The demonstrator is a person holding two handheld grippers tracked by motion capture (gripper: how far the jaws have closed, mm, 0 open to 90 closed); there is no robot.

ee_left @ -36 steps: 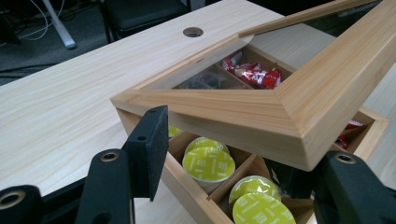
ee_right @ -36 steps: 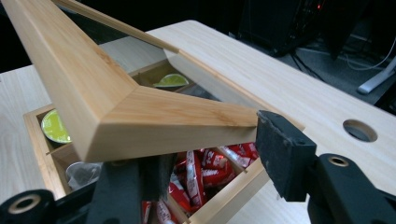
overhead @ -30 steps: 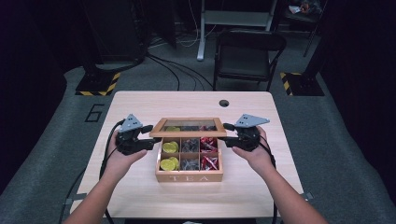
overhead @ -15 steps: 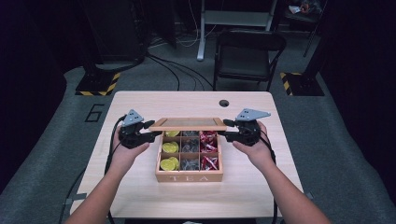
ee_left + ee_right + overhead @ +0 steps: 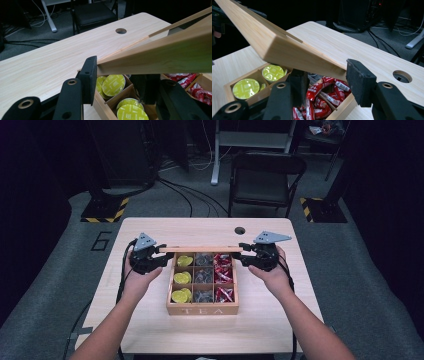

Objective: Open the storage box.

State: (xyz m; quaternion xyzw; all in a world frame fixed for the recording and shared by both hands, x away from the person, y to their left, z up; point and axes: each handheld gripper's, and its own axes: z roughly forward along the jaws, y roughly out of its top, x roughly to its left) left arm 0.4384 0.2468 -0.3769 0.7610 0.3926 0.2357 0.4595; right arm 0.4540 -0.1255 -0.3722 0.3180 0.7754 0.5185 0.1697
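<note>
Pale wood all round: the light wooden tea box [image 5: 202, 309] lettered TEA sits near the middle of the light wooden table [image 5: 150, 330], front face towards the person, and its hinged wooden lid [image 5: 200, 249] is raised over the box's back edge; the lid's long axis runs side to side along the box's back wall, and from the high view it shows edge-on as a thin strip. The left gripper [image 5: 161, 256] is at the box's back left corner, and its jaws have just been closing with the lid's left end between them; in the left gripper view the pad [image 5: 91, 75] is against the lid's end [image 5: 160, 57], so it has hold of the lid. The right gripper [image 5: 241, 253] is at the box's back right corner, jaws part closed, one above and one below the lid's corner [image 5: 294, 53]; whether the pads actually press I cannot tell. Both forearms reach in either side of the box, hands level, grippers pointing inward at each other. Inside the box: yellow-green round capsules [image 5: 181, 277] in the left column, grey packets [image 5: 203, 276] in the middle, red wrapped sachets [image 5: 223, 276] on the right.
</note>
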